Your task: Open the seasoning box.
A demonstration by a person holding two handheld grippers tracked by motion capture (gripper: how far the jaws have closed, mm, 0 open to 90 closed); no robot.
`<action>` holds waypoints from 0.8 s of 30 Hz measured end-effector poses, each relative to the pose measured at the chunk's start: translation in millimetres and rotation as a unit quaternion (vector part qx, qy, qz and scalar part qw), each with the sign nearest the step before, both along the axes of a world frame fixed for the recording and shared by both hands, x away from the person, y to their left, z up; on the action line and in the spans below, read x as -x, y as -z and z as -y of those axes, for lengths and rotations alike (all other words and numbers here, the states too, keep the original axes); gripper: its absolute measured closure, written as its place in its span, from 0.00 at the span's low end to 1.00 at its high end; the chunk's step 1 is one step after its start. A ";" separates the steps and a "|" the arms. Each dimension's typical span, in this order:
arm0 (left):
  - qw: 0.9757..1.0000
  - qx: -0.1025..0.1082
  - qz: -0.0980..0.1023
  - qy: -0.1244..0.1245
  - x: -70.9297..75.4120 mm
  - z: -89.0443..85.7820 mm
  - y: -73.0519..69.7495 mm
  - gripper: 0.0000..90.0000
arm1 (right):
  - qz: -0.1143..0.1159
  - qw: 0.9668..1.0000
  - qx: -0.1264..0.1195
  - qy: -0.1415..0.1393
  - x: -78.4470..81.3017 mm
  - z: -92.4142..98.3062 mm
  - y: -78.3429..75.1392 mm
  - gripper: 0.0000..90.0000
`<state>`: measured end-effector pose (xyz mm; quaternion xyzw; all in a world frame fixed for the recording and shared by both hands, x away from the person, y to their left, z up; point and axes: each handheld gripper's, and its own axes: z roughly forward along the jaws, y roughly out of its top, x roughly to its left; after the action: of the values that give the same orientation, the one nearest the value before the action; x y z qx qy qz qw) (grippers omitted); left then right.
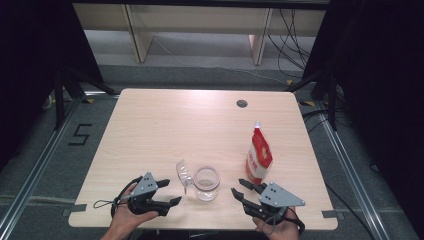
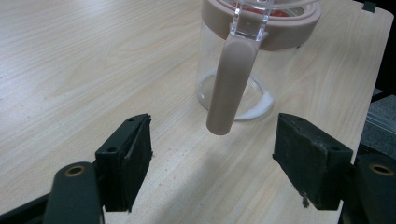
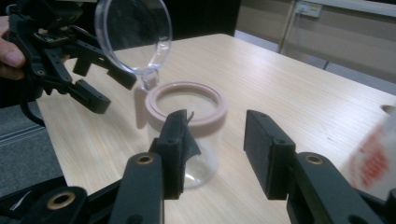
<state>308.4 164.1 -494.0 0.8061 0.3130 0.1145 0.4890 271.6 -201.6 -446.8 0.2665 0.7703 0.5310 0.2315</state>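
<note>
I see a clear glass jar (image 1: 206, 183) standing upright near the front edge of the wooden table (image 1: 165, 130), its pink rim ring (image 3: 186, 105) uncovered and its clear hinged lid (image 3: 133, 35) flipped up on the left side. A pink strap (image 2: 229, 88) hangs down the jar's side. My left gripper (image 1: 169, 192) sits just left of the jar, jaws spread apart and holding nothing, with the strap lined up between them but untouched. My right gripper (image 1: 239, 189) sits just right of the jar, jaws also spread and empty, aimed toward it. A red and white bag (image 1: 258, 156) stands upright behind the right gripper, near the jar. I count 2 hands (image 1: 127, 220) at the table's front edge.
</note>
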 end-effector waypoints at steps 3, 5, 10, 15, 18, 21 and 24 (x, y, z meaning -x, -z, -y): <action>1.000 0.002 0.000 0.000 0.2 0.1 0.5 0.30 | -0.004 1.000 0.000 0.022 5.3 12.7 1.8 0.64; 1.000 0.002 0.000 0.000 0.3 0.0 0.5 0.30 | -0.003 0.999 -0.002 0.034 6.7 17.9 2.3 0.63; 1.000 0.001 -0.002 0.001 0.1 -1.6 -0.6 0.30 | -0.019 0.998 -0.008 0.058 10.3 27.1 3.4 0.62; 1.000 0.010 -0.006 -0.003 0.3 -1.0 0.2 0.30 | -0.024 0.996 -0.008 0.088 9.4 40.0 4.6 0.56; 1.000 0.006 -0.006 -0.001 0.2 -1.4 0.2 0.30 | -0.026 0.994 -0.014 0.101 9.0 44.0 4.9 0.56; 1.000 0.007 -0.005 -0.003 0.4 -1.1 0.7 0.29 | -0.030 0.993 -0.012 0.110 7.9 47.1 5.7 0.54; 1.000 0.003 -0.002 -0.001 0.4 -1.1 -0.1 0.29 | -0.029 0.993 -0.006 0.117 5.5 49.4 6.8 0.50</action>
<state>308.0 165.2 -493.9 0.8043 0.3155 0.1121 0.4909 266.1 -251.0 -453.6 0.3717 0.7372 0.4968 0.2676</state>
